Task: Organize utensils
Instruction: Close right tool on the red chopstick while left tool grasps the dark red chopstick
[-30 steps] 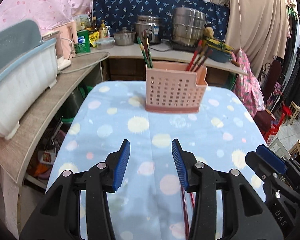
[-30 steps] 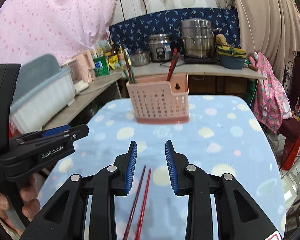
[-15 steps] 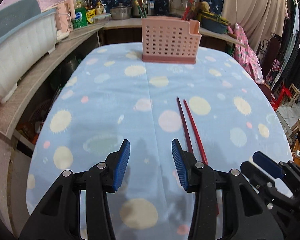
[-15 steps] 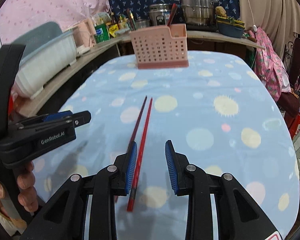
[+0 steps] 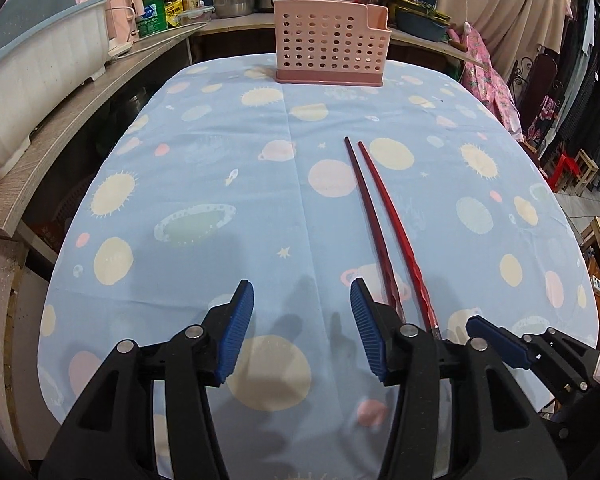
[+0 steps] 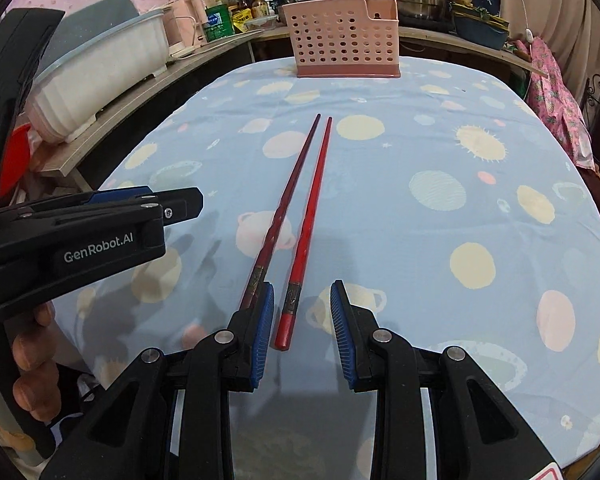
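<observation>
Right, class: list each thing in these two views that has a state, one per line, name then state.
Left gripper: open, jaws just widened, nothing between them.
Right gripper: open, the brighter red chopstick's thick end between its jaws, unpressed.
Red chopsticks: lying flat on the tablecloth, side by side.
Pink basket: upright, utensils standing inside.

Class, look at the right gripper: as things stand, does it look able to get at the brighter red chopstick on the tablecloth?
Probably yes. The right gripper is open, and the thick end of the brighter red chopstick already lies between its fingers, untouched. The darker chopstick lies close beside it, partly under the left finger, and might get caught too.
</observation>
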`<state>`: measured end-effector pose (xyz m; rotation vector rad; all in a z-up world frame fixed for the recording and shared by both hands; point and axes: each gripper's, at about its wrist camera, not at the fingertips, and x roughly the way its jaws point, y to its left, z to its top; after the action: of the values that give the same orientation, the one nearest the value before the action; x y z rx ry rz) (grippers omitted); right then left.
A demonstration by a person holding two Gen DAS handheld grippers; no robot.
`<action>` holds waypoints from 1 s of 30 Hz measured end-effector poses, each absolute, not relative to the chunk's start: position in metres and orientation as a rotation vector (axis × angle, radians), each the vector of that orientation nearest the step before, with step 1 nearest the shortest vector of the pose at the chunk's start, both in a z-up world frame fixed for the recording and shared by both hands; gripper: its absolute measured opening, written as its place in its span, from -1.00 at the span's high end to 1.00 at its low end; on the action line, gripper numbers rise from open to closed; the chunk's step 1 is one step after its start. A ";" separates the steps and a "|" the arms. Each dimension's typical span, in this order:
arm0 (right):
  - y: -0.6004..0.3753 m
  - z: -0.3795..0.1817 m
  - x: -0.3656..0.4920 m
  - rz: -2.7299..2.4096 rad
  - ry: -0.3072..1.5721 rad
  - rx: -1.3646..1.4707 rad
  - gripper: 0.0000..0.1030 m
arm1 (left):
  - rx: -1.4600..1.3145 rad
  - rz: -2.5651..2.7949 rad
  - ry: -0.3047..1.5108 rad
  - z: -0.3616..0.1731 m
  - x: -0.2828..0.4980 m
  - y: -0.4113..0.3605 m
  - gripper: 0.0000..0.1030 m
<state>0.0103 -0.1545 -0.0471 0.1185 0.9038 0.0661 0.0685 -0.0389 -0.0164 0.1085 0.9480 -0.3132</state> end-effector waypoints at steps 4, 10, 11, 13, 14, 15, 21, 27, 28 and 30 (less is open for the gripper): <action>-0.152 -0.050 0.010 0.068 0.909 0.114 0.44 | 0.113 -0.312 0.952 -0.018 0.067 -0.039 -0.01; -0.150 -0.053 0.010 0.069 0.913 0.101 0.49 | 0.114 -0.313 0.959 -0.020 0.064 -0.038 -0.06; -0.150 -0.054 0.010 0.069 0.916 0.100 0.50 | 0.115 -0.314 0.960 -0.021 0.064 -0.039 -0.07; -0.149 -0.055 0.011 0.065 0.920 0.095 0.60 | 0.118 -0.315 0.962 -0.022 0.063 -0.039 -0.11; -0.148 -0.056 0.011 0.062 0.922 0.091 0.61 | 0.119 -0.316 0.963 -0.022 0.062 -0.039 -0.12; -0.148 -0.056 0.010 0.059 0.918 0.086 0.63 | 0.120 -0.317 0.963 -0.023 0.062 -0.040 -0.13; -0.150 -0.058 0.009 0.033 0.906 0.076 0.84 | 0.125 -0.328 0.972 -0.025 0.060 -0.043 -0.14; -0.161 -0.059 0.007 0.010 0.899 0.109 0.87 | 0.148 -0.363 0.972 -0.027 0.052 -0.054 -0.20; -0.163 -0.059 0.006 0.004 0.898 0.114 0.87 | 0.153 -0.371 0.973 -0.028 0.050 -0.056 -0.20; -0.167 -0.059 0.004 -0.010 0.896 0.122 0.87 | 0.163 -0.384 0.977 -0.030 0.048 -0.060 -0.20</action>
<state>0.0044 -0.1674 -0.0588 0.1219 0.8957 -0.0097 0.0480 -0.0605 -0.0301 0.1630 0.9772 -0.3836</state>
